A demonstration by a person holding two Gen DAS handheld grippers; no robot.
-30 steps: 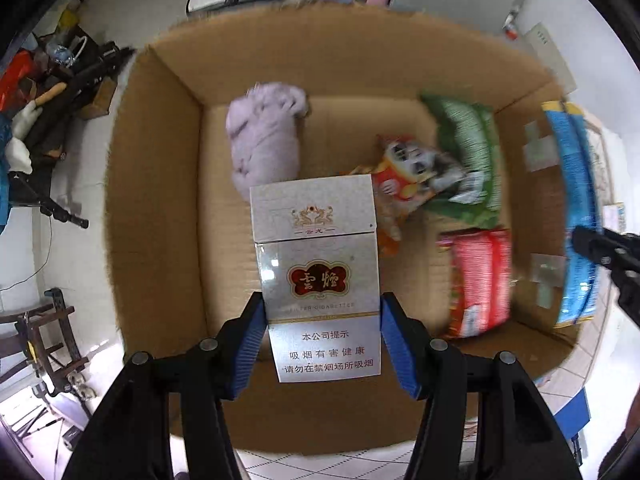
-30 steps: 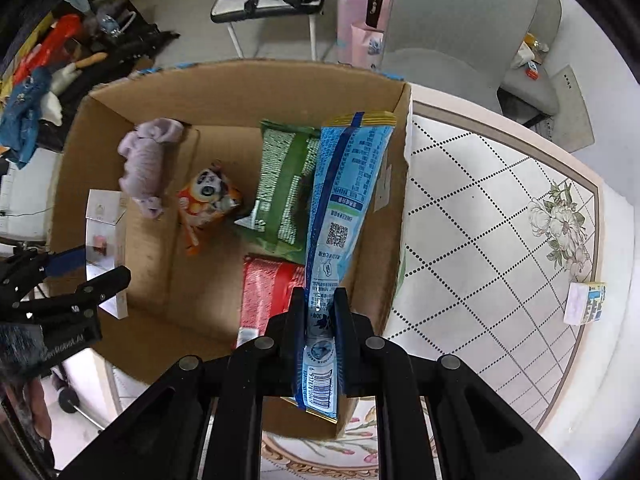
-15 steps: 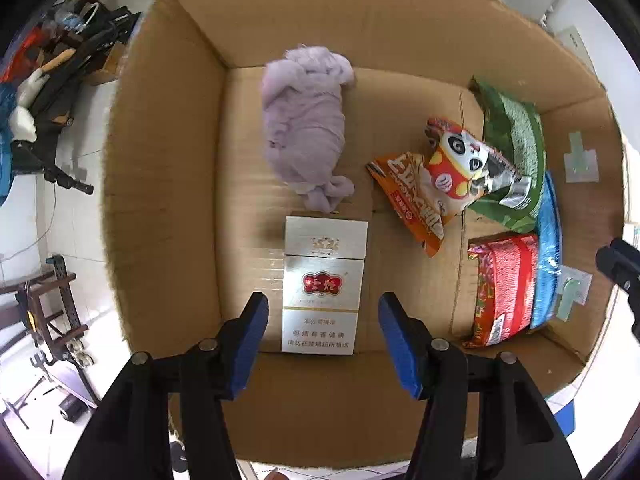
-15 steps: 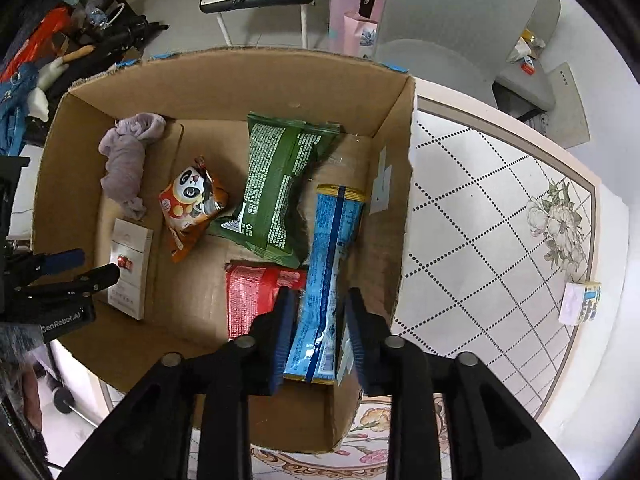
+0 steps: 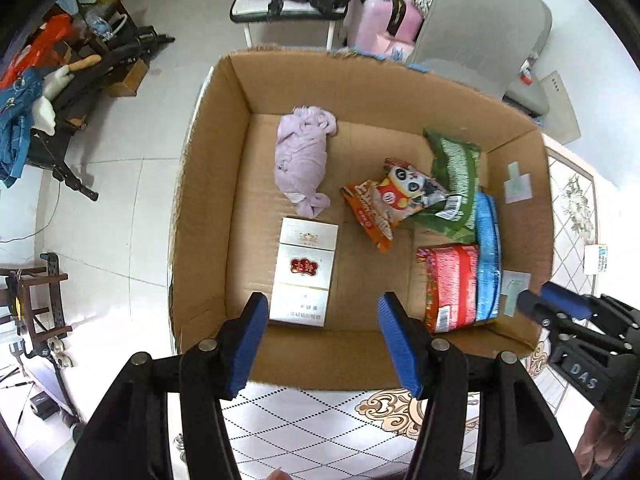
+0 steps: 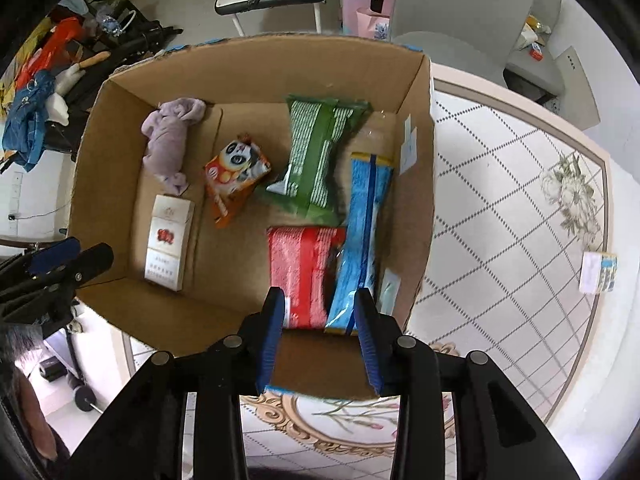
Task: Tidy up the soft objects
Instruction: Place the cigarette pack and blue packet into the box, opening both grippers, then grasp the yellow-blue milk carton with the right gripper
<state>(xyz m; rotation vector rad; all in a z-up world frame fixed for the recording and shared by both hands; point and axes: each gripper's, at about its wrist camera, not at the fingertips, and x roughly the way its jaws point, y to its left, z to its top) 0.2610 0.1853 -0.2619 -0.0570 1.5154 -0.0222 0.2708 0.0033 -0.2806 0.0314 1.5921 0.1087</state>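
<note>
One cardboard box on patterned tabletop; white tiled floor beyond.

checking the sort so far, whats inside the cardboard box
Inside the cardboard box: purple cloth, white carton, panda snack bag, green packet, red packet, blue packet. Anything beneath them is hidden.

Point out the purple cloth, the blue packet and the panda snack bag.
purple cloth point(image 5: 301, 159), left wrist view, middle of the bundle
blue packet point(image 6: 363, 224), right wrist view, middle of the wrapper
panda snack bag point(image 6: 235, 165), right wrist view, panda face
</note>
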